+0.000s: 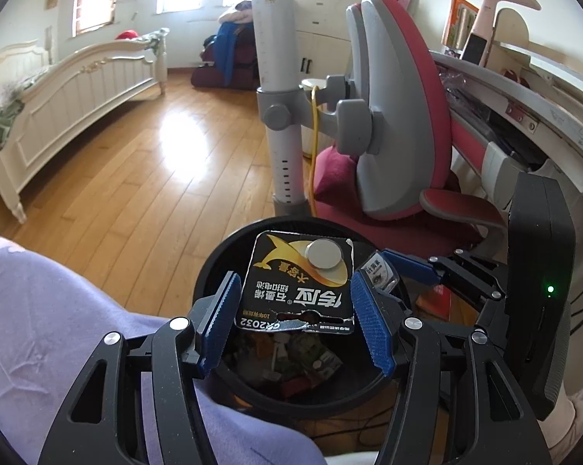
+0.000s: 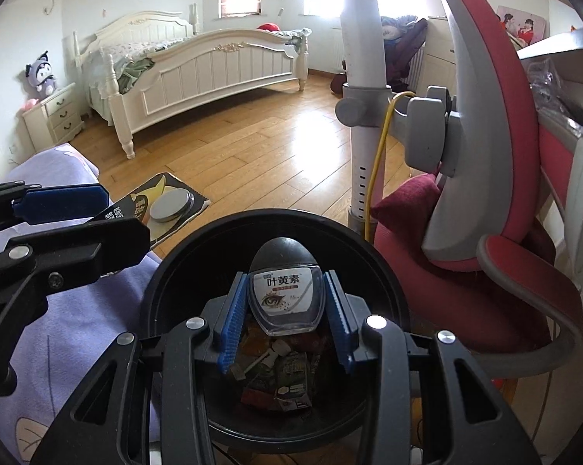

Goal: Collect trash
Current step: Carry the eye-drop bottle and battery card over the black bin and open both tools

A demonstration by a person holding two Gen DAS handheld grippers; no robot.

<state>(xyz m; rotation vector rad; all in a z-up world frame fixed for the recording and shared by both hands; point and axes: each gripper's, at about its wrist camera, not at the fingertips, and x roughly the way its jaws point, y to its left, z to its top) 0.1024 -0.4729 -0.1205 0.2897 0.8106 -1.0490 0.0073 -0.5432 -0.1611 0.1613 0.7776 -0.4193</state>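
- The left gripper [image 1: 295,312] pinches a battery card [image 1: 297,285] by its two side edges, with one blue pad on each side.
- The card is black and gold and lies nearly flat. Its long side runs away from the camera, and the torn end is the near one.
- The writing on the card is upside down in the left wrist view. A round silver button battery [image 1: 324,254] sits near the far end.
- The card hangs over the black trash bin [image 1: 218,255], over the left part of its rim.
- In the right wrist view, most of the card [image 2: 163,203] is hidden behind the left gripper [image 2: 94,209]. Only the battery end pokes out.
- The right gripper [image 2: 285,304] squeezes a small eye drop bottle [image 2: 285,290] between its blue pads, over the open bin [image 2: 384,271].
- The bottle has a dark rounded cap that points away from the camera. Its clear bottom is the near end, so its long side runs front to back.
- In the left wrist view, only a small bit of the bottle [image 1: 376,271] shows behind a blue pad.
- Down in the bin lies more trash [image 2: 280,376]. It is dark and jumbled, and hard to tell apart.
- A red and grey chair [image 2: 485,193] stands behind the bin. Its right side is cut off.
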